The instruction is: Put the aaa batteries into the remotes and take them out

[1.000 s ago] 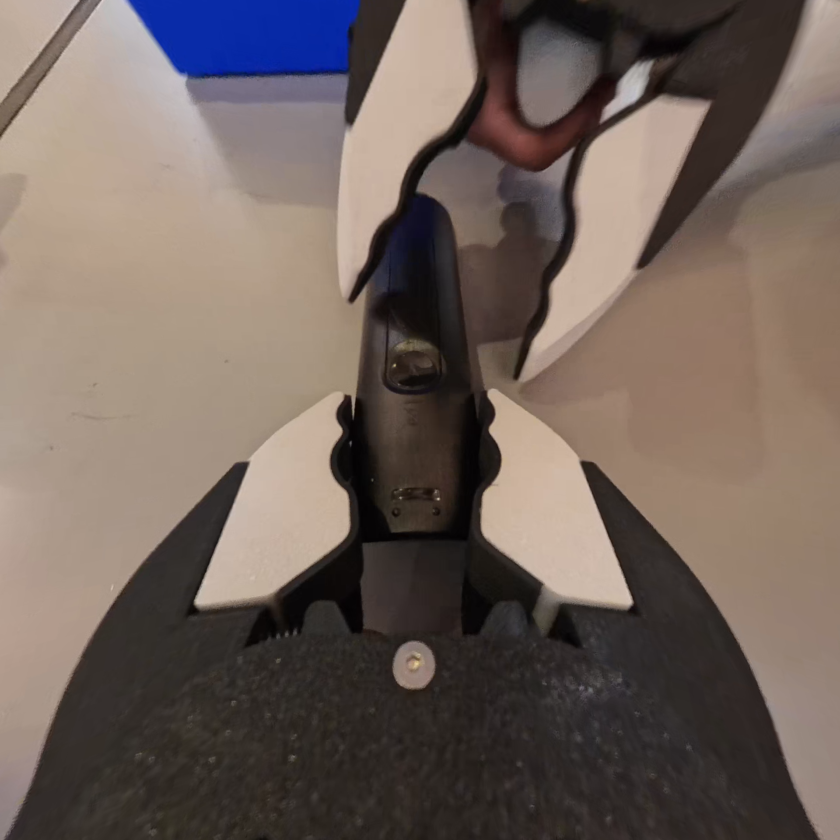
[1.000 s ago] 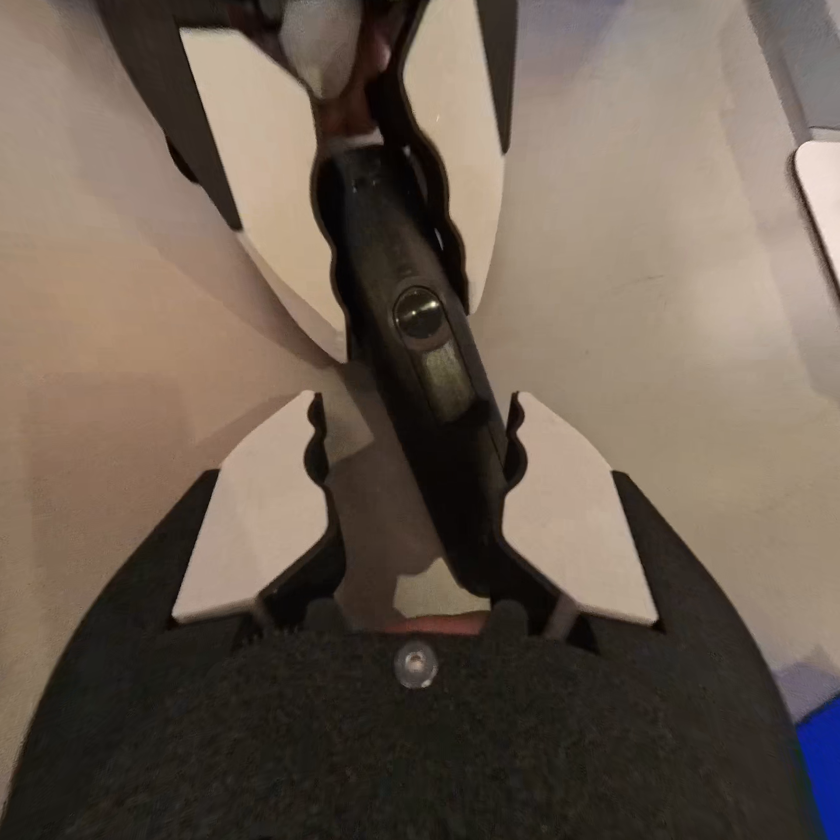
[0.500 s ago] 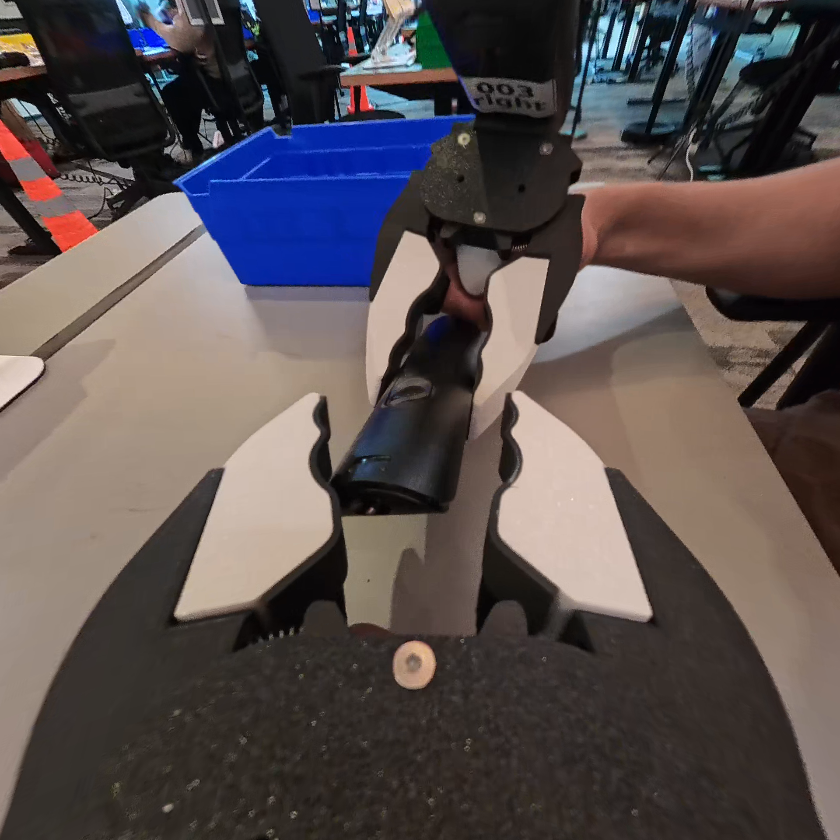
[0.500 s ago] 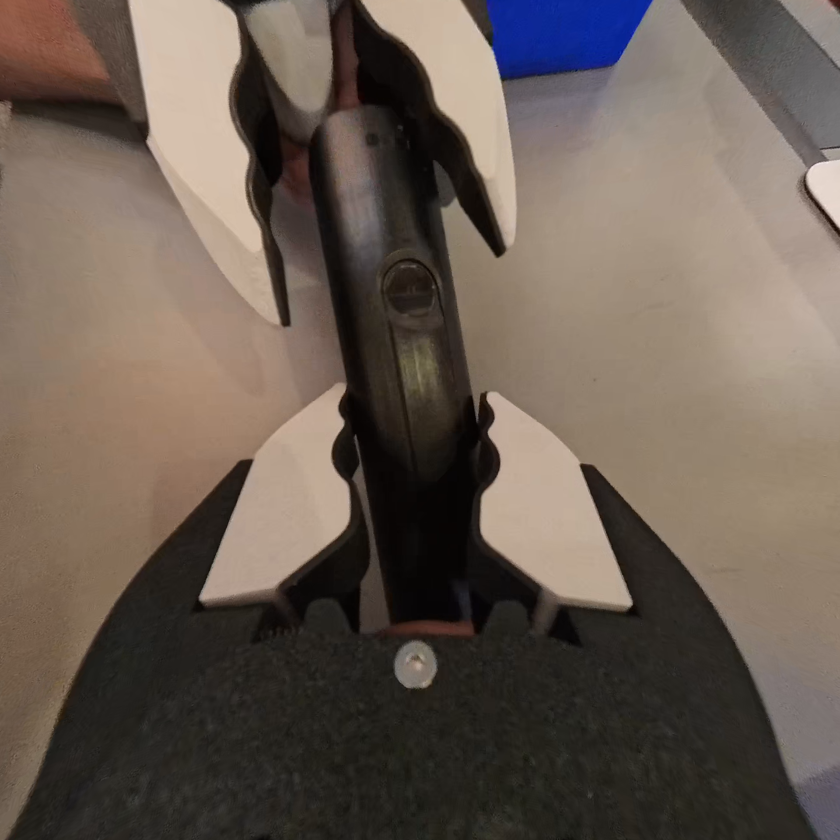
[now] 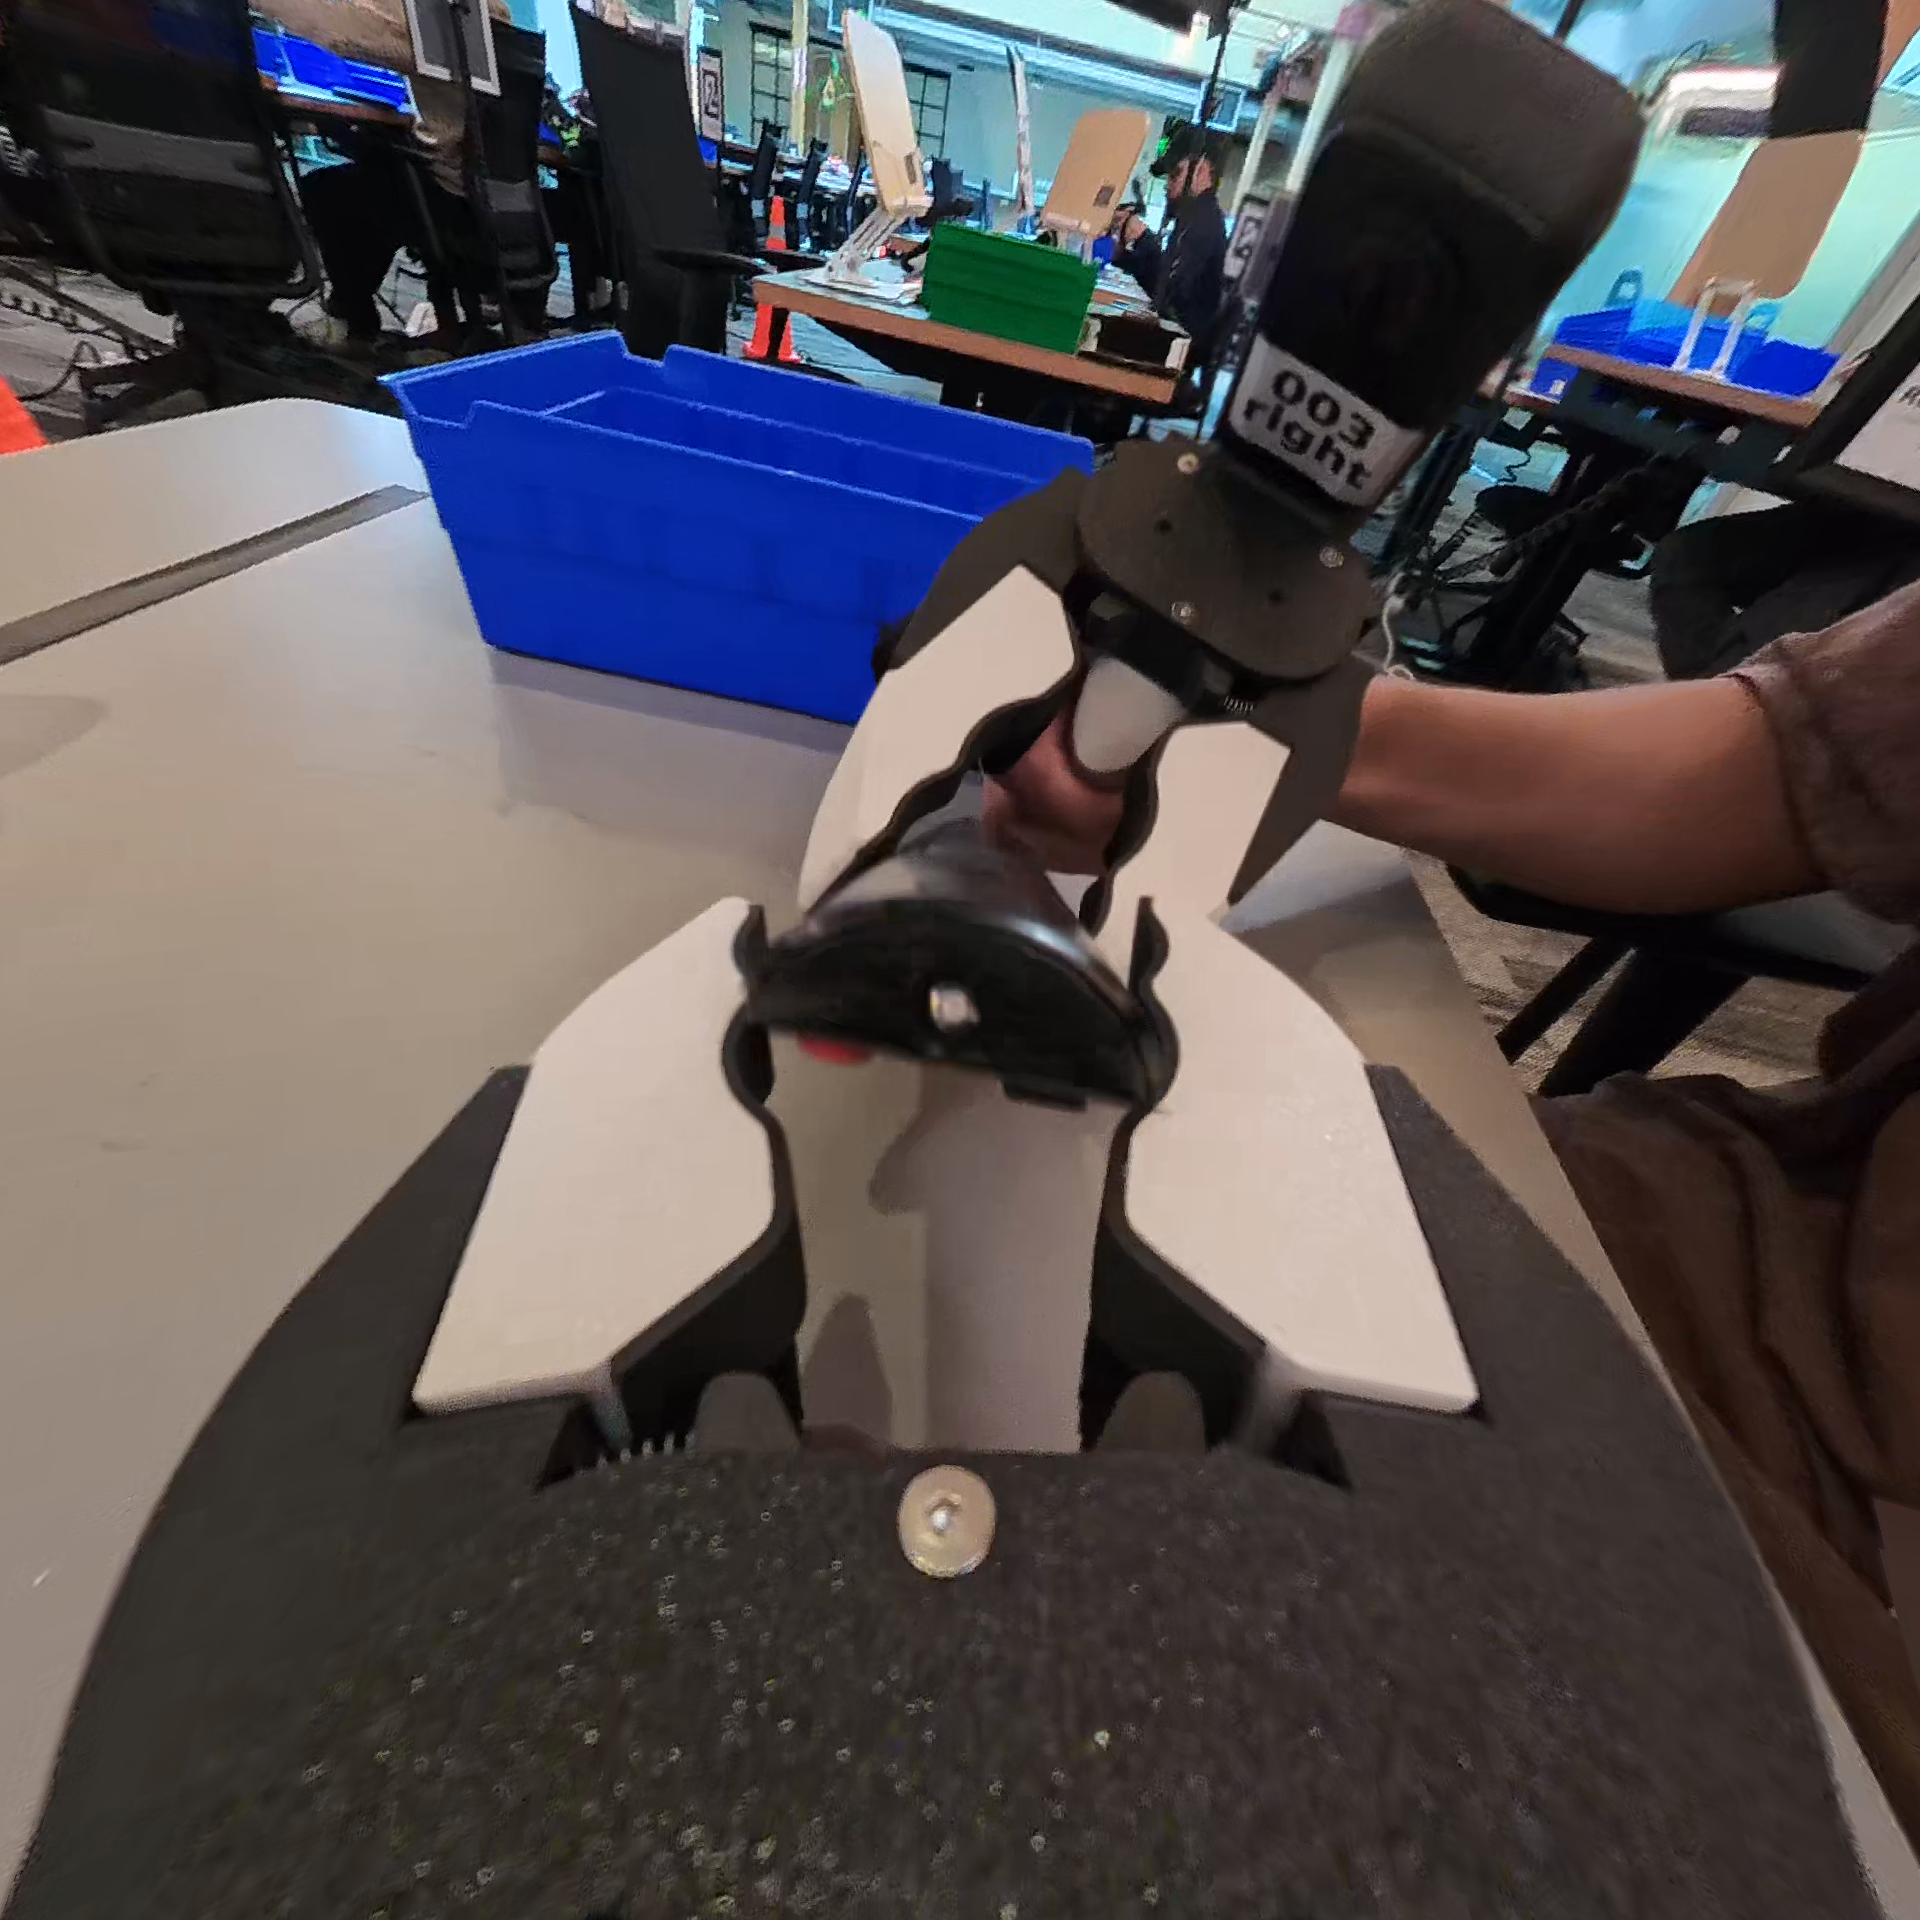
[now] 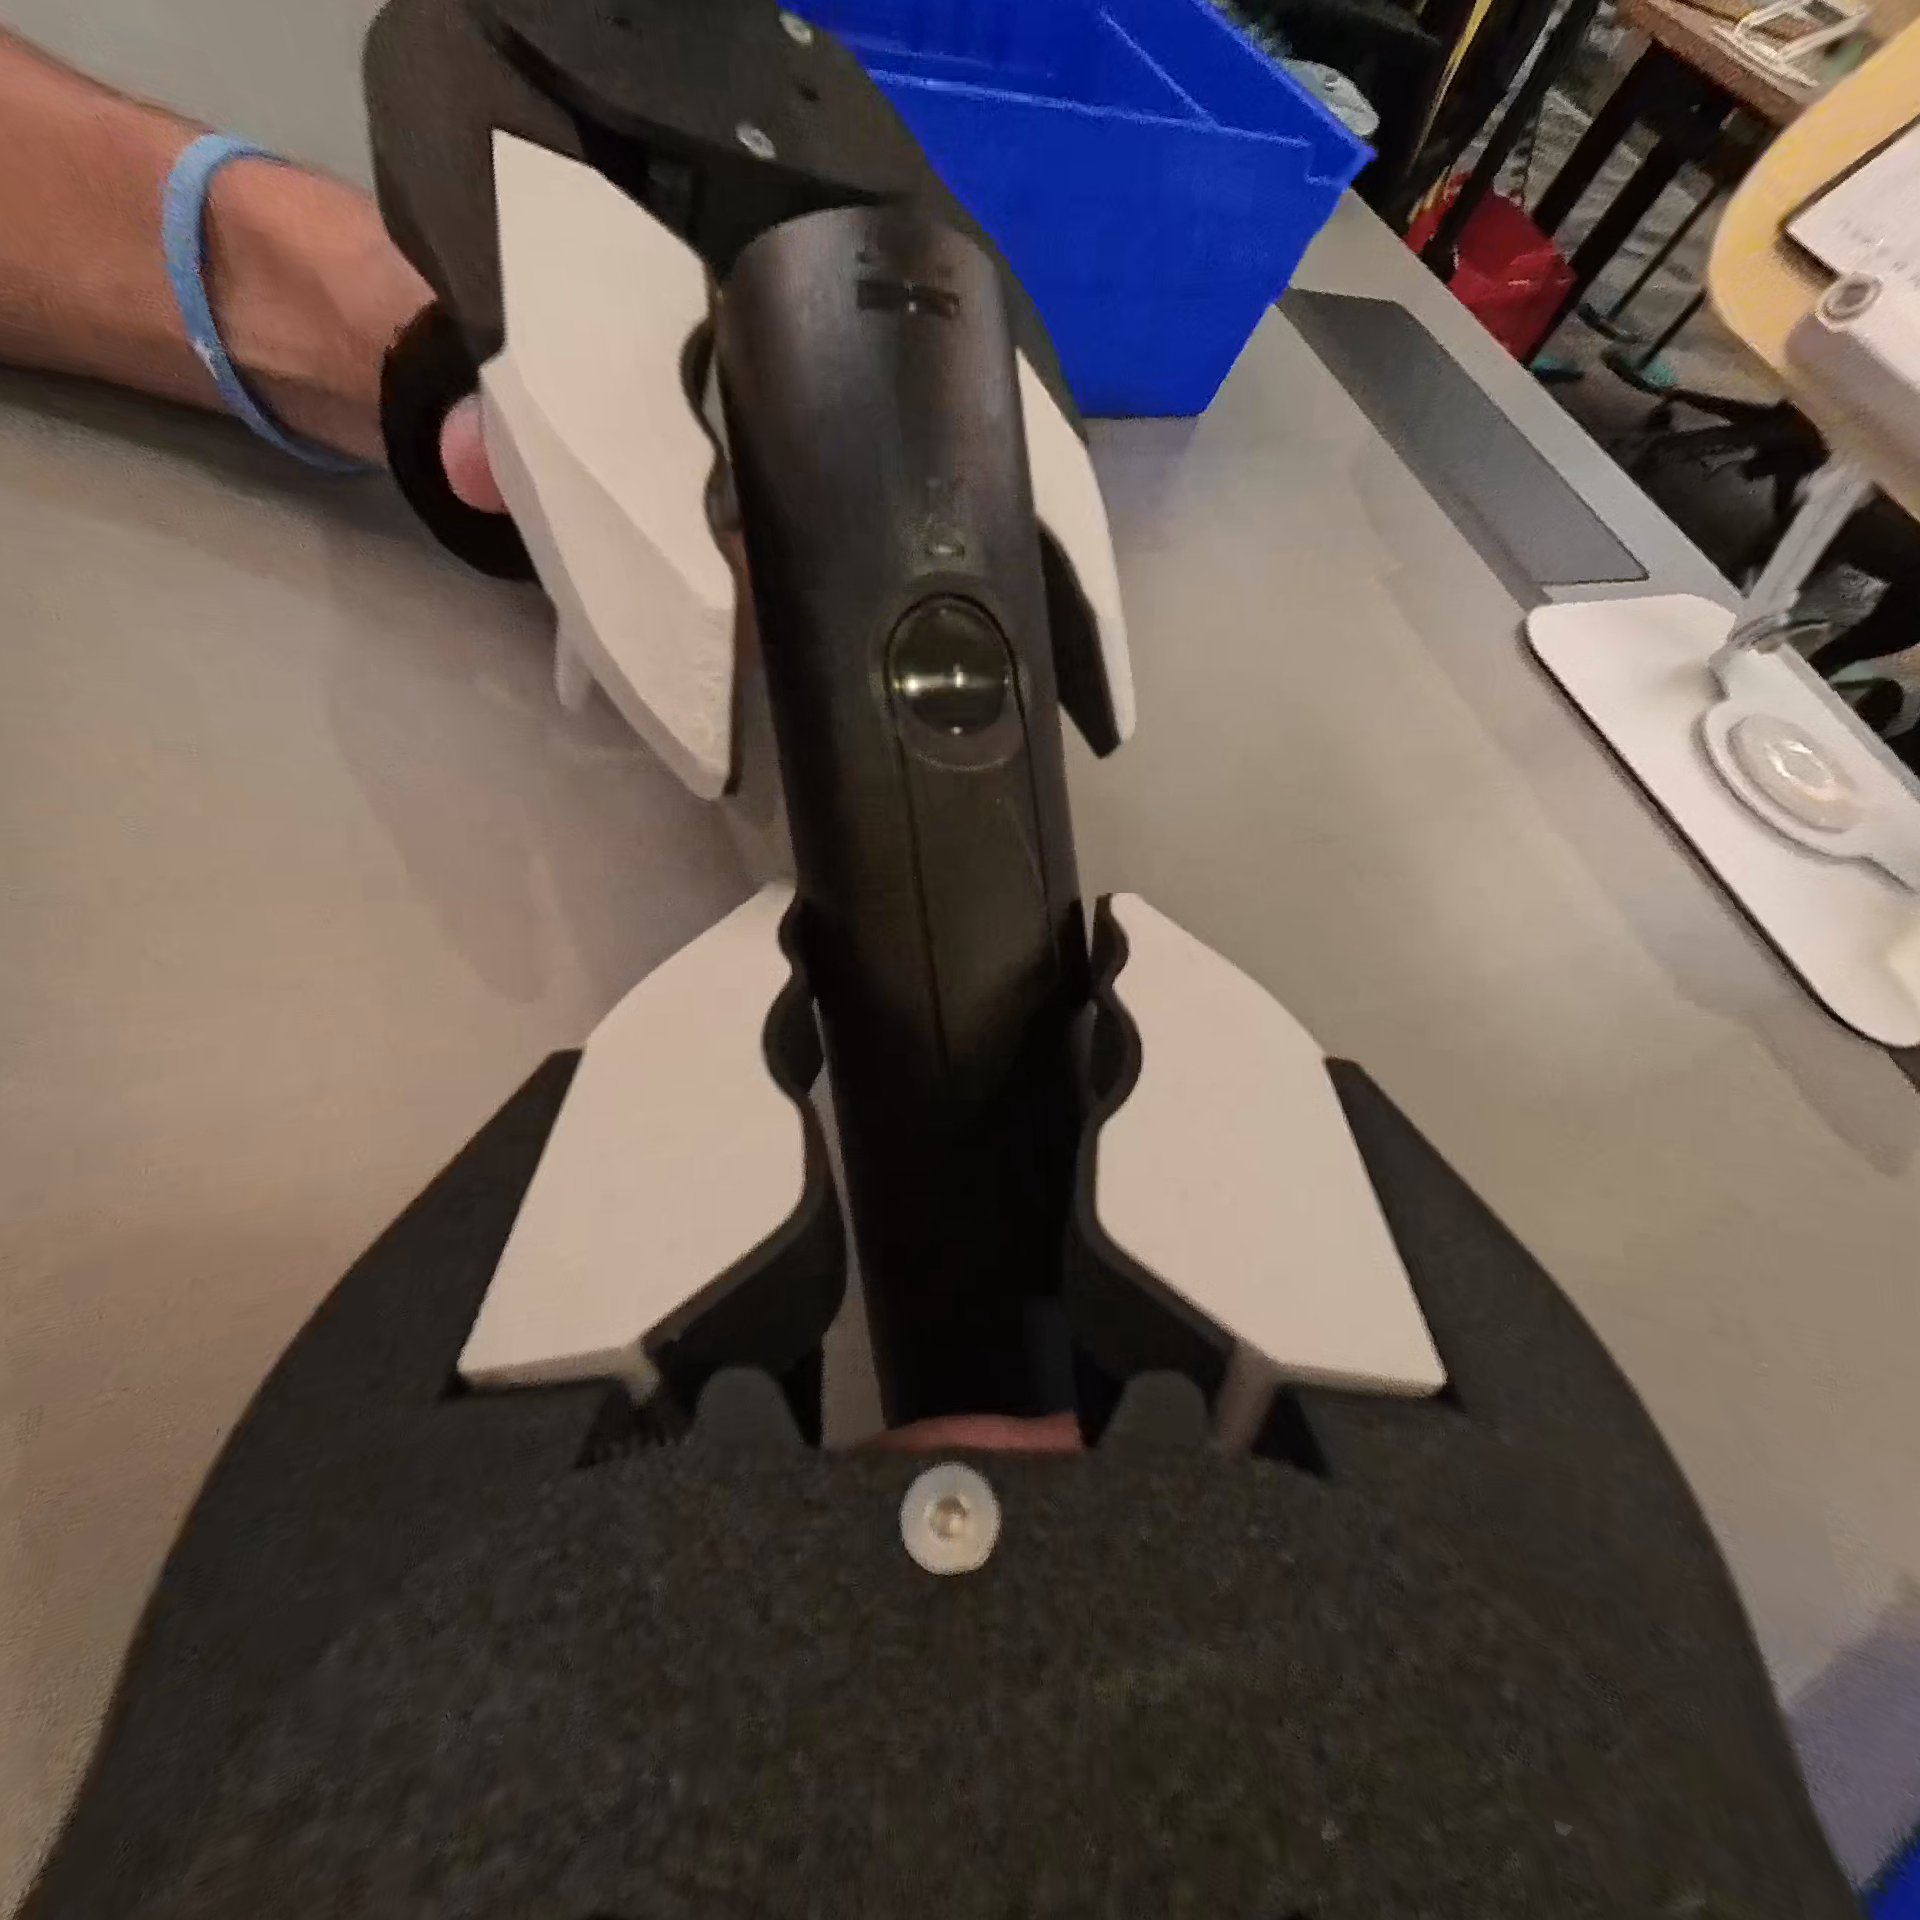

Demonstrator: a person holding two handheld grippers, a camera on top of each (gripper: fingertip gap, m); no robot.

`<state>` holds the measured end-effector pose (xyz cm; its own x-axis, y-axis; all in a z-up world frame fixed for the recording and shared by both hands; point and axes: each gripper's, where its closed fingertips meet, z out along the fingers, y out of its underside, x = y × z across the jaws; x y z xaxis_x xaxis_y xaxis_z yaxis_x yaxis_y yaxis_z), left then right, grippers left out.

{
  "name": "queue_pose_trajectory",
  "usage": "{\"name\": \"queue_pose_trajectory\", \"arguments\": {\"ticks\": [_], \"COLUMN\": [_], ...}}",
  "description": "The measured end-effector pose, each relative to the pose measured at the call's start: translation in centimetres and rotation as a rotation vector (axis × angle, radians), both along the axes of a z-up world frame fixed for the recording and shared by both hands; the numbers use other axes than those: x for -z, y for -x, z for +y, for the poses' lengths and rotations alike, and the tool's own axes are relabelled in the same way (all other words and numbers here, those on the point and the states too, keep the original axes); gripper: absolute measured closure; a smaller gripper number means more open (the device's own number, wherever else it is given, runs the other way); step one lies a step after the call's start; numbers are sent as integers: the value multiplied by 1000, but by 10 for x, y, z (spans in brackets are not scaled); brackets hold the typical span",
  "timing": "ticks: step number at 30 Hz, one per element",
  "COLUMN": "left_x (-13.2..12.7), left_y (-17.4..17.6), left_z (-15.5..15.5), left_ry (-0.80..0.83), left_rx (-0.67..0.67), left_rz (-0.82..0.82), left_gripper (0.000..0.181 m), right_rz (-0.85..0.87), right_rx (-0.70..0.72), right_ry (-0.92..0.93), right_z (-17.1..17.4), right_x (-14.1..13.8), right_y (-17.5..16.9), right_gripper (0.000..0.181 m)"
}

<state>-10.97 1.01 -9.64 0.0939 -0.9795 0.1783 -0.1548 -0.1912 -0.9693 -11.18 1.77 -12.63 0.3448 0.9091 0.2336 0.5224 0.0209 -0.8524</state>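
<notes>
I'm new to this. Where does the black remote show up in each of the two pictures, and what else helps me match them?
Left wrist view: the remote sits at centre, end-on, between the near white tongs.
Right wrist view: the remote runs lengthwise up the middle, from the near tongs to the far ones.
Shared landmark: the blue bin on the table behind.
</notes>
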Motion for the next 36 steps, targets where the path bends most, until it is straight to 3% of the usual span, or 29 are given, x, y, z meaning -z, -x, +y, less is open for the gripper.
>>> {"name": "queue_pose_trajectory", "arguments": {"ticks": [4,8,12,15,18,26,30,36], "left_x": [-1,2,-1,-4,-5,-3,-1,6], "left_y": [-1,-2,1,1,1,5,6,6], "left_z": [-7,-7,-3,1,5,18,20,19], "left_ry": [-61,-9,111,179,233,306,304,324], "left_rx": [20,33,45,34,5,-63,-89,-58], "left_rz": [13,18,-28,-61,-90,-115,-103,-59], "left_gripper": [125,126,127,128,129,128,128,127], "right_rz": [-14,-18,-8,23,-32,-72,-91,-138], "right_rx": [-21,-34,-37,-71,-36,23,59,48], "right_ry": [-6,-71,-394,-568,-497,-582,-591,-515], "right_z": [-3,-3,-9,-19,-9,-1,6,5], "right_x": [8,9,-18,-34,-20,-11,-13,-9], "right_y": [10,13,12,17,21,32,29,26], "right_gripper": [132,133,128,145,129,119,141,146]}}
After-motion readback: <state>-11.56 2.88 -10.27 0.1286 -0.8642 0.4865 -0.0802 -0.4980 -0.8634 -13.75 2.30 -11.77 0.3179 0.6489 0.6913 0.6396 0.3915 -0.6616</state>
